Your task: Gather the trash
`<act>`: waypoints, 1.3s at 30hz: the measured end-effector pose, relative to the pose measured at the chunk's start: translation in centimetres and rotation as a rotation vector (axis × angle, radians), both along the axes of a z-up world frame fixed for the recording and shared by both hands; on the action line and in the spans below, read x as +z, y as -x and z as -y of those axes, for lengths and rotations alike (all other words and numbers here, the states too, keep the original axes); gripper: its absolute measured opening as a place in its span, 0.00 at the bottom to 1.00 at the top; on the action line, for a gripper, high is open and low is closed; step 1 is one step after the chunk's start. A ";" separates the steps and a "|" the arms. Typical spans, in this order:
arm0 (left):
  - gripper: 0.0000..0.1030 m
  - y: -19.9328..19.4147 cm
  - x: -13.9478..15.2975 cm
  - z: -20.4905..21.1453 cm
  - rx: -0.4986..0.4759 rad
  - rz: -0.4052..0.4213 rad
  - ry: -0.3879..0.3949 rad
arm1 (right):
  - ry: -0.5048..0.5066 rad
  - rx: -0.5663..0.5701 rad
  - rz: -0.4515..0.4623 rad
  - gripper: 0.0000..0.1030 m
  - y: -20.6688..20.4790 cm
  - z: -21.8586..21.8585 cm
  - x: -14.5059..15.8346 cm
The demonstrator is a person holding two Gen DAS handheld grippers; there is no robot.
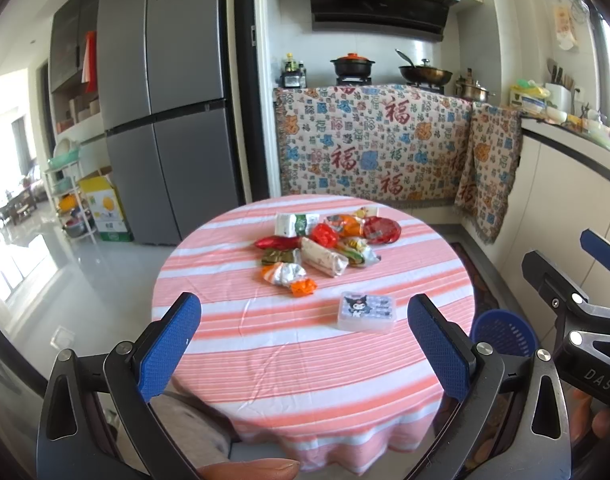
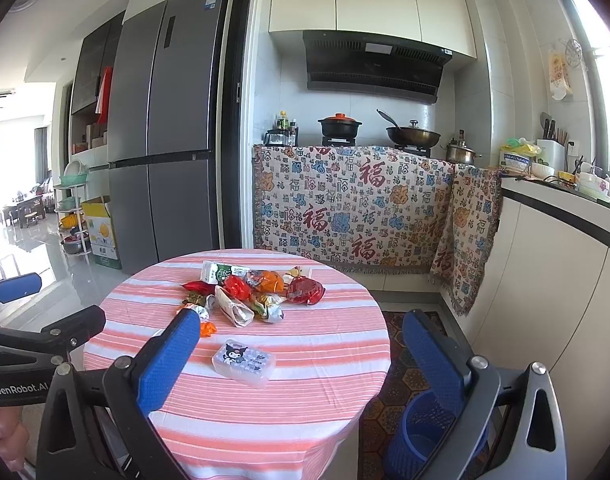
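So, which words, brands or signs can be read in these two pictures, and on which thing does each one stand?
"福": repeated red character on the patterned cloth draped over the stove counter.
"GenRobot.AI": on the black frame of the left claw, in the right wrist view.
"DAS": on the black frame of the right claw, in the left wrist view; possibly cut off.
Small translucent box with a cartoon figure: print too small.
Crumpled snack wrappers: print blurred.
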State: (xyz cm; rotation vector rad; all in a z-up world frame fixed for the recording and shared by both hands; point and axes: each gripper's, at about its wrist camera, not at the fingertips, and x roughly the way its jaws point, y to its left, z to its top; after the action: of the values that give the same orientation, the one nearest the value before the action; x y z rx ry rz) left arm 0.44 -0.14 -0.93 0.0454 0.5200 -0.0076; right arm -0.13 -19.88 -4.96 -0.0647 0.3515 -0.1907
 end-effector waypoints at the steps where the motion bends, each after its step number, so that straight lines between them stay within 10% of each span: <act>1: 1.00 0.0 0.0 0.0 0.000 0.000 0.000 | 0.000 0.000 -0.001 1.00 0.0 0.0 0.0; 39: 1.00 -1.3 -0.7 -0.5 0.011 -0.035 -0.002 | -0.003 -0.018 -0.055 1.00 -1.1 0.7 -1.1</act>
State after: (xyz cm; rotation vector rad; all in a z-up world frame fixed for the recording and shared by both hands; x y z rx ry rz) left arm 1.71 0.40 -1.63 0.0450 0.5557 0.0026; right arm 0.98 -20.61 -6.05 -0.0642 0.4071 -0.2064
